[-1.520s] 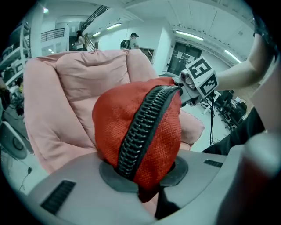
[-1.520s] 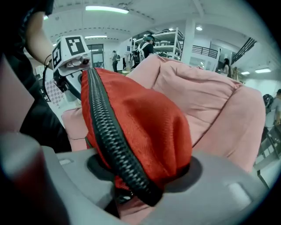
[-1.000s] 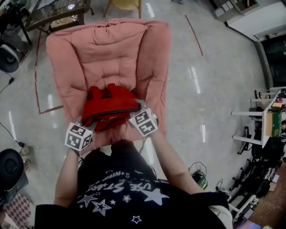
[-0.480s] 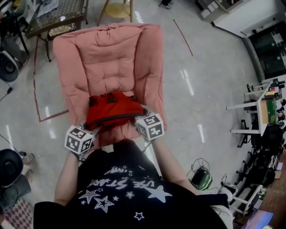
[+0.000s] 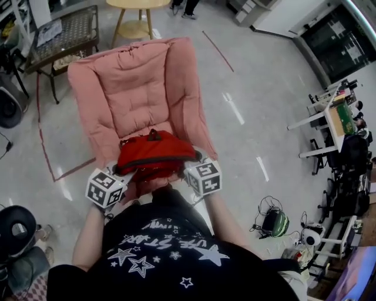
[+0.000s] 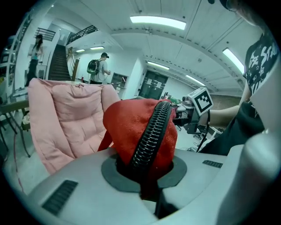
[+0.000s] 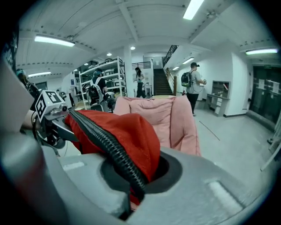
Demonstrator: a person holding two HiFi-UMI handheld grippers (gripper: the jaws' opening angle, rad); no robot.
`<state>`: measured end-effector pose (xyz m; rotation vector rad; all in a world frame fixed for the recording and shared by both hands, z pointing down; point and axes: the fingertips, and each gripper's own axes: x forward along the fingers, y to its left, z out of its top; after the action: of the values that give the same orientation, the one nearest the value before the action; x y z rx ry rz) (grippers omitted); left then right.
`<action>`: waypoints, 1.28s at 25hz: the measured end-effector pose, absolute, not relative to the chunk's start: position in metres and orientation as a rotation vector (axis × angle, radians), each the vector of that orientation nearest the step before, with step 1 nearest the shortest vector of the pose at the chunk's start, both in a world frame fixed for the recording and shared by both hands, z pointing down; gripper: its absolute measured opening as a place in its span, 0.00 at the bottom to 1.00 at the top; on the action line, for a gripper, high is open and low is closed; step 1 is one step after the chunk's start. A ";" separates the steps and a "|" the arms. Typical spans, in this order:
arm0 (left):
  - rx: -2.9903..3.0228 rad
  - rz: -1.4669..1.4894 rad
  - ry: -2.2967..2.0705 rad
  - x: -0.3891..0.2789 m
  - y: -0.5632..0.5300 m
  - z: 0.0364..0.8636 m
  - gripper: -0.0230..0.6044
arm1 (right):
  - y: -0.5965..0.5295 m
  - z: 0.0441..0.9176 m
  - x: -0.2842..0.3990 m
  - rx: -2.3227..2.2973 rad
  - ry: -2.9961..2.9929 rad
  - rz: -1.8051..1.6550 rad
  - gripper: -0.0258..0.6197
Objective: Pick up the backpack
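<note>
A red backpack with a black zipper hangs in the air just in front of the pink padded chair, stretched between my two grippers. My left gripper is shut on the bag's left end, its jaws still closing slightly; red fabric and the zipper are pinched between them in the left gripper view. My right gripper is shut on the right end, with the backpack and its zipper clamped between the jaws. In each gripper view the other gripper's marker cube shows beyond the bag.
A round wooden stool and a low dark table stand behind the chair. Cables and a green device lie on the floor at right. A white desk stands at the right edge. People stand near a staircase.
Both grippers have lifted the backpack off the chair seat and drawn it toward the person; the bag now hangs between them above the chair's front edge.
</note>
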<state>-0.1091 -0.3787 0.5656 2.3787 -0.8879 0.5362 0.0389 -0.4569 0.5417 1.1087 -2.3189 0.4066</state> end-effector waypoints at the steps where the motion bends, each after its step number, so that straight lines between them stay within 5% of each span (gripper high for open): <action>1: 2.401 0.536 -0.872 -0.108 -0.372 0.560 0.11 | -0.448 0.536 0.041 1.140 -2.319 0.417 0.05; 32: 2.565 0.501 -0.841 -0.082 -0.242 0.501 0.11 | -0.267 0.488 0.088 1.337 -2.365 0.461 0.05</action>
<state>-0.0816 -0.2416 0.5012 2.5652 -0.8414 0.5005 0.0878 -0.2669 0.4878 1.3373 -2.3650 0.4613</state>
